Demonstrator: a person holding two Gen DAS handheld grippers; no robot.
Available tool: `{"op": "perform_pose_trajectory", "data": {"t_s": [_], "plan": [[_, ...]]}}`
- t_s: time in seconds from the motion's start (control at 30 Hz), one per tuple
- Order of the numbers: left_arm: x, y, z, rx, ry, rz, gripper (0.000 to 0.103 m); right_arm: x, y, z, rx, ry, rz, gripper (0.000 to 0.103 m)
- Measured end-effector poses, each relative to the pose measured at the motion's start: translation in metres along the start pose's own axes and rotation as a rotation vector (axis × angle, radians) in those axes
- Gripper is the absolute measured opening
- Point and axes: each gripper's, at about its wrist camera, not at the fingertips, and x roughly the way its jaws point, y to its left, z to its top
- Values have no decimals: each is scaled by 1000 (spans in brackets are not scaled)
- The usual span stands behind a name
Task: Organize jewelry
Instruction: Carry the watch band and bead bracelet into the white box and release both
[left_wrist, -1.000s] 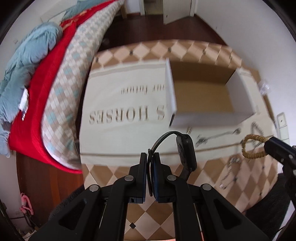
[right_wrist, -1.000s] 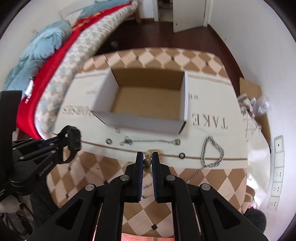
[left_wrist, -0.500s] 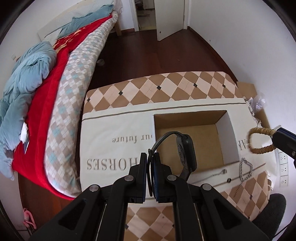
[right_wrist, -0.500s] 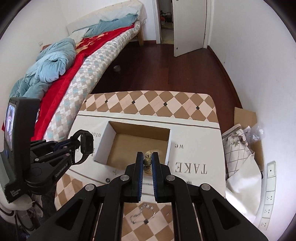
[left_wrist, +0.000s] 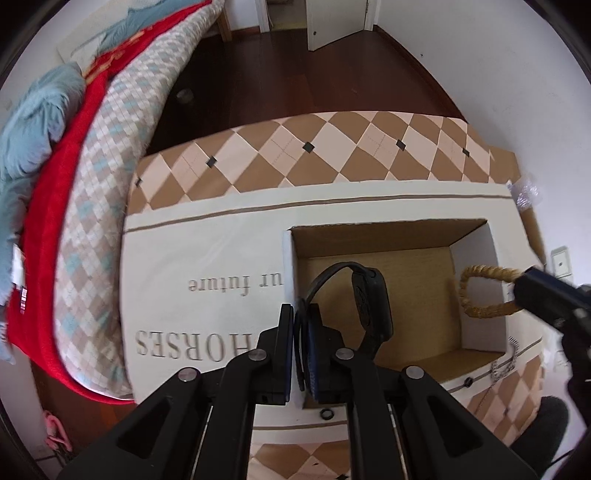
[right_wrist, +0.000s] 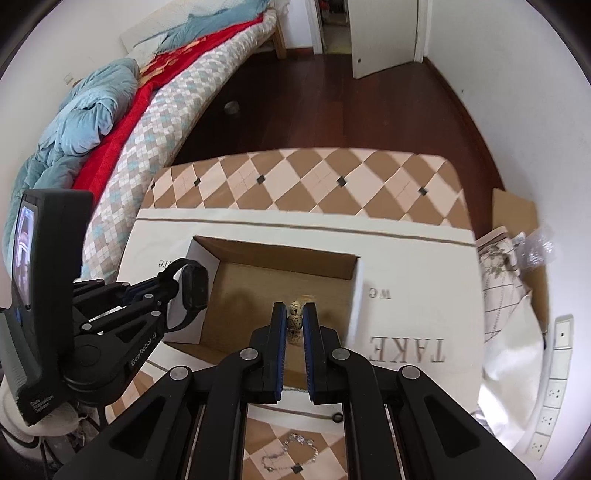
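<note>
Two pieces, lifted off the table a second ago, are now being held over the open brown cardboard box: a black wristwatch clamped by the left gripper, a tan beaded bracelet pinched by the right gripper, ready for release.

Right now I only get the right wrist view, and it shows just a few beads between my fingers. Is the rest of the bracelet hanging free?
Observer: Yes. The left wrist view shows the beaded bracelet hanging as an open loop from the right gripper, in front of the right inner wall of the cardboard box.
Operator: How is the watch held?
Observer: The left gripper is shut on the strap of the black watch, whose case stands to the right of the jaws.
Operator: Anything outside the box?
Observer: A silver chain lies on the cloth by its near right corner.
</note>
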Motion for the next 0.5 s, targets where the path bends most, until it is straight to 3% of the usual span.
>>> {"op": "perform_pose_trajectory", "data": {"t_s": [0.2,0.3,0.33,0.37,0.4,0.43,0.5], "plan": [[-3,2,10,-48,8,-93,17,11,-6,9,40,22,96,10],[-10,1,12,-47,-19,-91,20,9,-11,13,60,29,115,14],[-11,2,13,-47,-25,-82,33,6,-12,13,60,21,91,19],[-13,2,14,-48,-35,-69,64,5,-14,12,57,19,72,36],[-14,3,14,-51,-42,-58,80,5,-16,11,62,22,59,51],[-16,4,14,-53,-52,-43,92,4,-19,10,69,20,38,56],[-19,6,12,-47,-66,0,92,2,-22,6,67,17,-12,61]]}}
